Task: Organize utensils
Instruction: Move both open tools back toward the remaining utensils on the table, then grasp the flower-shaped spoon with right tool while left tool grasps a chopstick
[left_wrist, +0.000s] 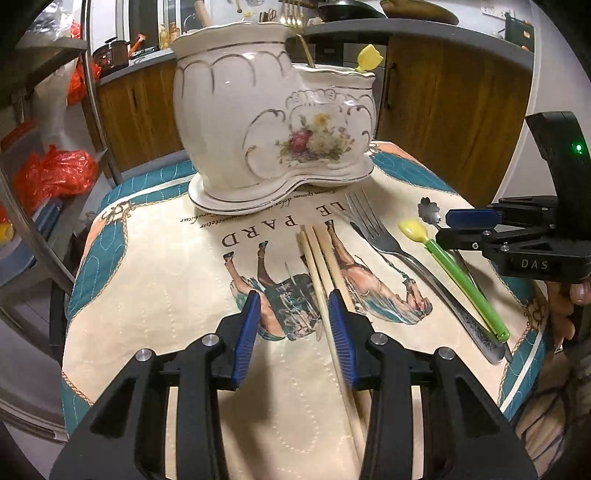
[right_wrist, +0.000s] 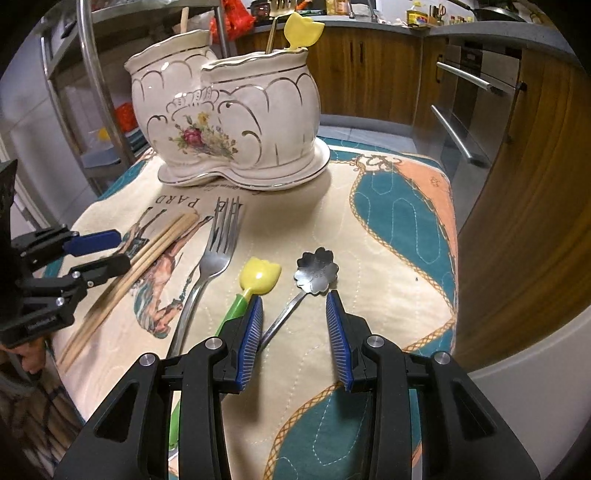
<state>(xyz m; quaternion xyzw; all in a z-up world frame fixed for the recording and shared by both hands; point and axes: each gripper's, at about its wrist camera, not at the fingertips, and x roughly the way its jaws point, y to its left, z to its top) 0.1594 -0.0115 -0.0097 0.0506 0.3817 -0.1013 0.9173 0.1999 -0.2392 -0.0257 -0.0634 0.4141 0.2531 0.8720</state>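
Observation:
A white floral ceramic utensil holder (left_wrist: 266, 125) (right_wrist: 229, 122) stands at the back of the printed cloth, with a gold fork and a yellow tulip spoon (right_wrist: 301, 27) in it. Wooden chopsticks (left_wrist: 325, 273) (right_wrist: 147, 254), a steel fork (left_wrist: 391, 251) (right_wrist: 210, 266), a yellow-and-green tulip spoon (left_wrist: 454, 269) (right_wrist: 258, 277) and a flower-shaped steel spoon (right_wrist: 316, 271) (left_wrist: 428, 212) lie on the cloth. My left gripper (left_wrist: 293, 332) is open around the chopsticks' lower part. My right gripper (right_wrist: 295, 328) is open over the flower spoon's handle.
The quilted cloth (right_wrist: 399, 221) covers a small table. Wooden cabinets (right_wrist: 369, 74) and an oven (right_wrist: 476, 107) stand behind and to the right. A metal rack with orange bags (left_wrist: 51, 173) stands at the left.

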